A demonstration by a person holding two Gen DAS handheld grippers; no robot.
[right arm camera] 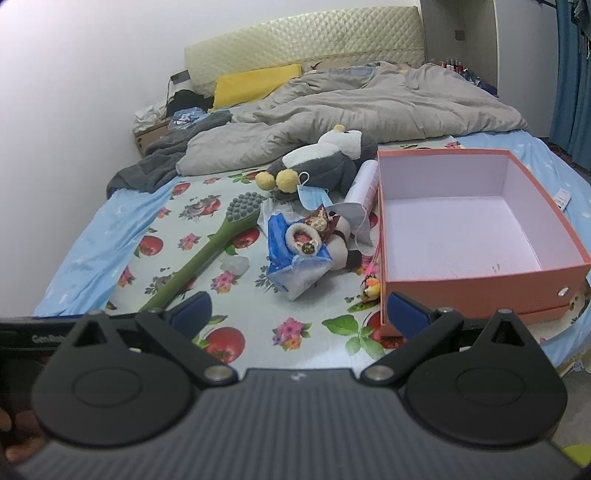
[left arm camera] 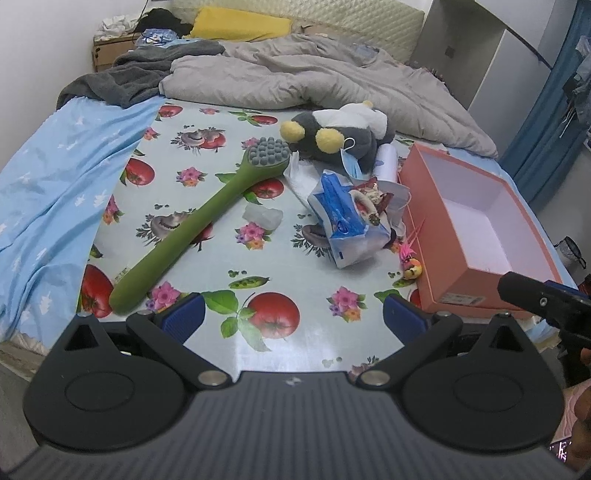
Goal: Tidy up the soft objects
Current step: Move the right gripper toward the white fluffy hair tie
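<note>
On the fruit-print mat (left arm camera: 221, 229) lie a grey and white plush penguin (left arm camera: 332, 136) (right arm camera: 325, 162), a blue tissue pack (left arm camera: 343, 218) (right arm camera: 291, 251), a small plush doll (right arm camera: 340, 236), a long green brush (left arm camera: 199, 221) (right arm camera: 207, 251) and a tiny pink and yellow toy (left arm camera: 410, 266) (right arm camera: 371, 288). An open pink box (left arm camera: 472, 229) (right arm camera: 461, 221) stands at the right, with nothing in it. My left gripper (left arm camera: 293, 317) is open and holds nothing, near the mat's front edge. My right gripper (right arm camera: 299, 314) is open and holds nothing, its right finger by the box's front corner.
A rumpled grey duvet (left arm camera: 303, 74) (right arm camera: 369, 107) and a dark blanket (left arm camera: 125, 81) lie behind the mat. A yellow pillow (left arm camera: 240, 24) leans at the headboard. A blue sheet (left arm camera: 48, 184) covers the bed's left side. A blue face mask (right arm camera: 310, 194) hangs off the penguin.
</note>
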